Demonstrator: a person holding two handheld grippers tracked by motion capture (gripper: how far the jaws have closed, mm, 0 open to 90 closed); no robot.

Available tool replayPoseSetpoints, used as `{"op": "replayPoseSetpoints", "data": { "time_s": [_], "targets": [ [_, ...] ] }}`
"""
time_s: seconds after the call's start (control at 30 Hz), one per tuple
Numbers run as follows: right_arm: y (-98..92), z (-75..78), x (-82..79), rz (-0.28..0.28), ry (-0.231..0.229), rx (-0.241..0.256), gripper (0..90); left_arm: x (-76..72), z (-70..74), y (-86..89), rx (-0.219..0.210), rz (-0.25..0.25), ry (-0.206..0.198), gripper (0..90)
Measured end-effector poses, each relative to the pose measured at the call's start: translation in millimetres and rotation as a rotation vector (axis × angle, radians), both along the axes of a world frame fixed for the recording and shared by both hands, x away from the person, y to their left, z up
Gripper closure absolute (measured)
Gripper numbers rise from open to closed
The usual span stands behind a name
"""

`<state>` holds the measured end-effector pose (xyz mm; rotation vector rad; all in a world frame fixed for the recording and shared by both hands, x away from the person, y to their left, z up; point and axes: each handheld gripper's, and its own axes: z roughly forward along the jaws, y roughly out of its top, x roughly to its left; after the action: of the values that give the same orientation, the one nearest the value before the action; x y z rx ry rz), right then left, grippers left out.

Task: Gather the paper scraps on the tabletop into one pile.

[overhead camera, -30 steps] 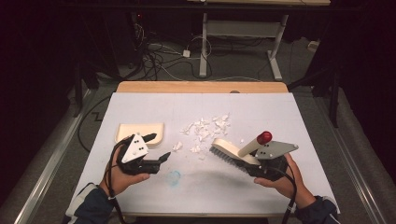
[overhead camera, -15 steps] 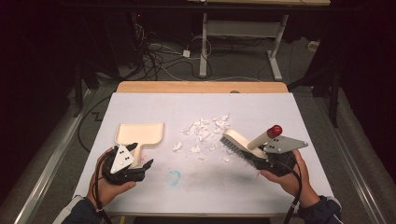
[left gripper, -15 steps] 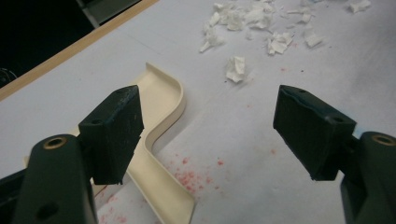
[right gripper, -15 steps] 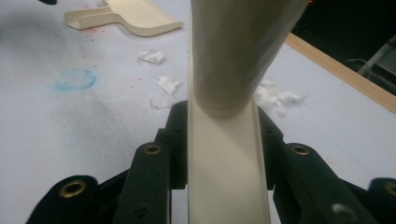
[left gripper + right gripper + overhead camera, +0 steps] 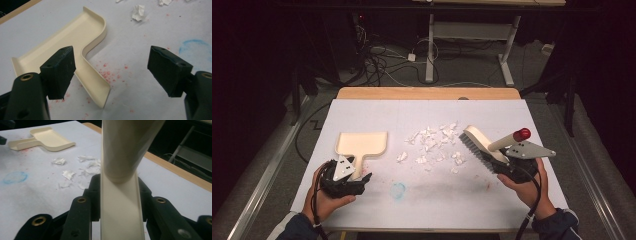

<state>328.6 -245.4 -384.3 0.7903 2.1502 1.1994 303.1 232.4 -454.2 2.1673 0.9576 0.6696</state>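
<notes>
A cream dustpan (image 5: 362, 143) lies flat on the white table (image 5: 377, 112), its handle pointing toward the person. My left gripper (image 5: 346, 178) sits at the handle's near end, open. In the left gripper view the dustpan (image 5: 62, 45) has its handle running beside the left jaw, with nothing gripped between the wide-apart jaws of the left gripper (image 5: 112, 72). My right gripper (image 5: 506, 163) is shut on a cream brush (image 5: 478, 145) with dark bristles and a red-tipped handle. The brush (image 5: 120, 202) is held tilted above the table, right of the paper scraps (image 5: 432, 145).
A blue smudge (image 5: 398, 190) and red specks mark the table in front of the scraps. A wooden strip (image 5: 427, 93) edges the far side. Cables and desk legs (image 5: 430, 45) stand on the floor beyond. The dustpan (image 5: 45, 138) and scraps (image 5: 82, 170) show past the brush.
My left gripper has drawn back toward the person, uncovering the dustpan's handle. My right gripper has carried the brush right and a little farther away, off the scraps.
</notes>
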Motion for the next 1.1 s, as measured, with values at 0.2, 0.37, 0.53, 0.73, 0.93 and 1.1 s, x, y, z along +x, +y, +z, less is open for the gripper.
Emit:
{"op": "replayPoseSetpoints", "data": {
  "time_s": [0.2,0.37,0.53,0.73,0.93,1.1],
  "targets": [
    [-2.9,-2.1,0.7,-0.052,-0.02,-0.013,67.7,0.2,1.8,0.6,-0.006,0.065,-0.013,21.8],
    [-5.4,-5.0,6.4,-0.079,-0.032,-0.04,67.7,-1.3,2.3,2.2,-0.039,0.083,-0.005,21.6],
    [-11.7,-9.2,10.5,-0.114,-0.03,-0.065,67.6,5.8,-0.4,3.8,-0.02,0.125,0.013,21.9],
    [-16.2,-13.9,18.6,-0.157,-0.02,-0.081,67.7,8.1,-5.2,8.3,-0.017,0.14,0.05,21.8],
    [-19.7,-19.4,27.9,-0.191,-0.018,-0.108,67.7,7.3,-3.8,7.3,-0.028,0.123,0.033,21.4],
    [-20.3,-19.7,50.4,-0.217,-0.01,-0.096,67.8,6.2,-2.9,4.9,-0.038,0.108,0.017,20.3]
  ]
}}
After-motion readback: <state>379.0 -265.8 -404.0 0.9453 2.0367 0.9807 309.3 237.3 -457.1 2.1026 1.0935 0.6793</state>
